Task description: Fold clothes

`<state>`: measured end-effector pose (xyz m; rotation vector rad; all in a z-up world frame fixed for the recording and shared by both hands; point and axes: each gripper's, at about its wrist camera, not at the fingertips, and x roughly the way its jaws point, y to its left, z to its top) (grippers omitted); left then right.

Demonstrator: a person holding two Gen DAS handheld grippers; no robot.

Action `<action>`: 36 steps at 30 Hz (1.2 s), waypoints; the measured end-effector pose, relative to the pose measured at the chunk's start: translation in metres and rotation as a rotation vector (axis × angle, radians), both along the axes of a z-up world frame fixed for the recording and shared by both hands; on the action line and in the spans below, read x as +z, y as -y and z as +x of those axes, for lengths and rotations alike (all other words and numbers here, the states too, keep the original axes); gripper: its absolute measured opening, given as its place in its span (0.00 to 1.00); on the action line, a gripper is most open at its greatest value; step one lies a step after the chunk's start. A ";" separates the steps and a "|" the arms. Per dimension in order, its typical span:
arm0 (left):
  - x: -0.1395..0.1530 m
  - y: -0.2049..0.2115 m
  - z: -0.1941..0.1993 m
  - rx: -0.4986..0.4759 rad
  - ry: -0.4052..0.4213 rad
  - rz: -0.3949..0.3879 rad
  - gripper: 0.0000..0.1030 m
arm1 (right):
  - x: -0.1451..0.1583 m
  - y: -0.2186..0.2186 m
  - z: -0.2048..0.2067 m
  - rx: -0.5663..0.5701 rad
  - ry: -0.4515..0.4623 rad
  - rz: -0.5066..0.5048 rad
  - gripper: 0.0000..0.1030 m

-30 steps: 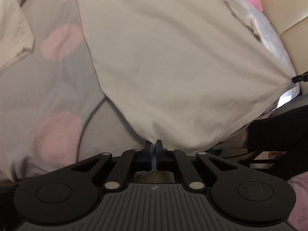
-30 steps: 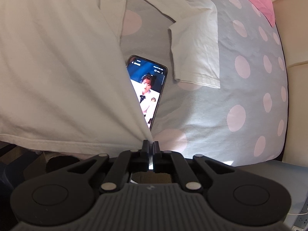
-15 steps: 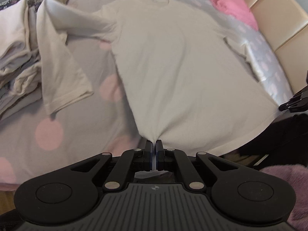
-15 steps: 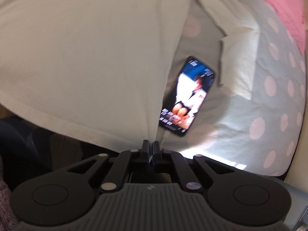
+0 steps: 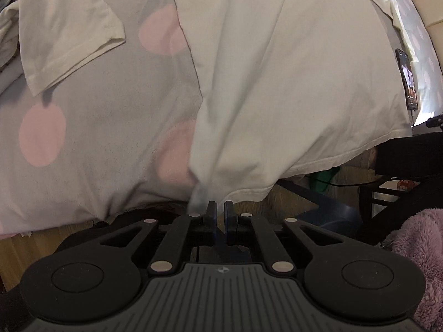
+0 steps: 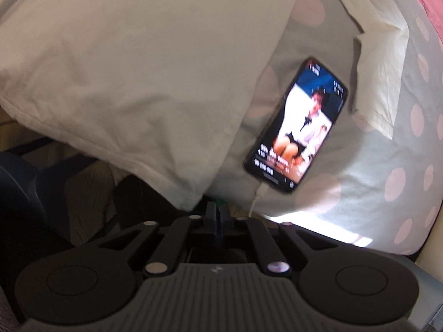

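Left gripper (image 5: 220, 207) opening, jaws empty, right gripper (image 6: 216, 210) closed

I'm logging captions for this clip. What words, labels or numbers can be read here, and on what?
Phone screen: white lines of text and figures, too blurred to read.
Right hand-held gripper body: a small emblem, no legible letters.
White T-shirt, spotted bedsheet: no text.

Lying across most of the grey bedsheet with pink dots (image 5: 105, 127): a cream short-sleeved cotton T-shirt (image 5: 290, 77), its hem hanging over the bed edge and blocking the near side. Sitting in the strip of sheet between shirt body and right sleeve: a lit black smartphone (image 6: 297, 127) with a white charging cable (image 6: 257, 195) trailing off the edge. Staying bare: dotted sheet between the left sleeve and the shirt body.
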<state>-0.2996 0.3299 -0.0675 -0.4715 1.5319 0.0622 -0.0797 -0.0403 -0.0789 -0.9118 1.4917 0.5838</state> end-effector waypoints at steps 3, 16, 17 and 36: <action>0.017 -0.013 0.008 0.031 0.064 -0.002 0.12 | 0.004 -0.012 0.015 -0.026 0.022 0.060 0.06; 0.028 -0.126 0.092 0.478 0.467 0.035 0.41 | 0.004 -0.041 0.114 -0.364 0.165 0.365 0.29; 0.021 -0.132 0.098 0.498 0.467 0.027 0.41 | 0.003 -0.040 0.124 -0.400 0.176 0.382 0.33; -0.060 -0.203 0.149 0.880 0.519 0.039 0.42 | -0.052 0.027 0.267 -1.333 0.240 0.714 0.51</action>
